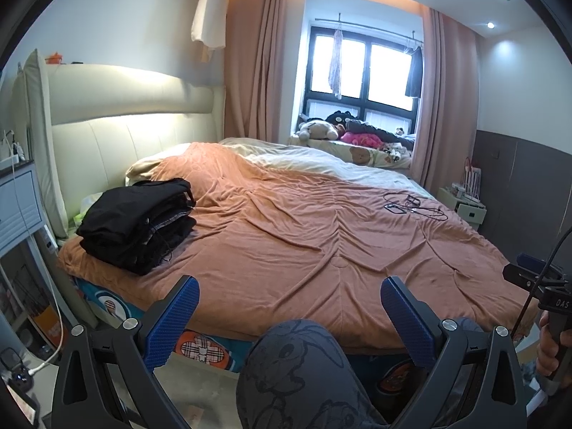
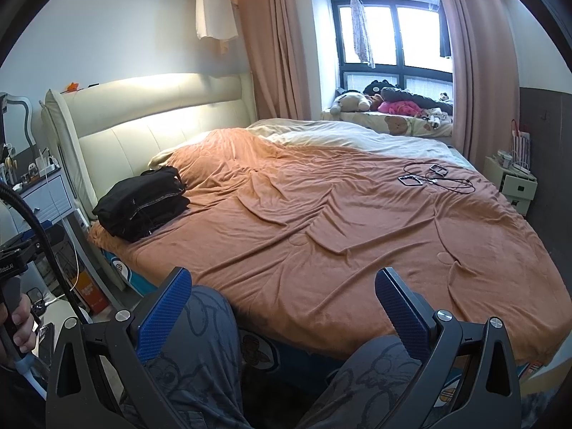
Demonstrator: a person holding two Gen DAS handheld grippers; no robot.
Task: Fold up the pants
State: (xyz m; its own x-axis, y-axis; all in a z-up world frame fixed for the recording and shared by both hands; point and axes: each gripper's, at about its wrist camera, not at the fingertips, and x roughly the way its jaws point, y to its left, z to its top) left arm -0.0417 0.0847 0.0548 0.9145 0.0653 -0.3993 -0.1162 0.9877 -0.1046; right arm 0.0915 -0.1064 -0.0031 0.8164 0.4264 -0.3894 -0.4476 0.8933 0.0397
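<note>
A pile of folded black pants (image 1: 137, 223) (image 2: 141, 202) lies on the left side of the bed, near the headboard. My left gripper (image 1: 289, 296) is open and empty, held off the near edge of the bed above a person's knee. My right gripper (image 2: 284, 289) is also open and empty, at the same near edge, well right of the pile. The right gripper's body (image 1: 536, 279) shows at the right edge of the left wrist view, with a hand on its handle. Neither gripper touches any cloth.
The orange blanket (image 1: 321, 236) covers the bed, with a cream quilt (image 2: 357, 136) at the far side. Cables and small devices (image 2: 432, 178) lie on the blanket at the far right. Bedside tables stand left (image 1: 18, 200) and right (image 2: 514, 186). The person's patterned trouser legs (image 2: 200, 357) are below.
</note>
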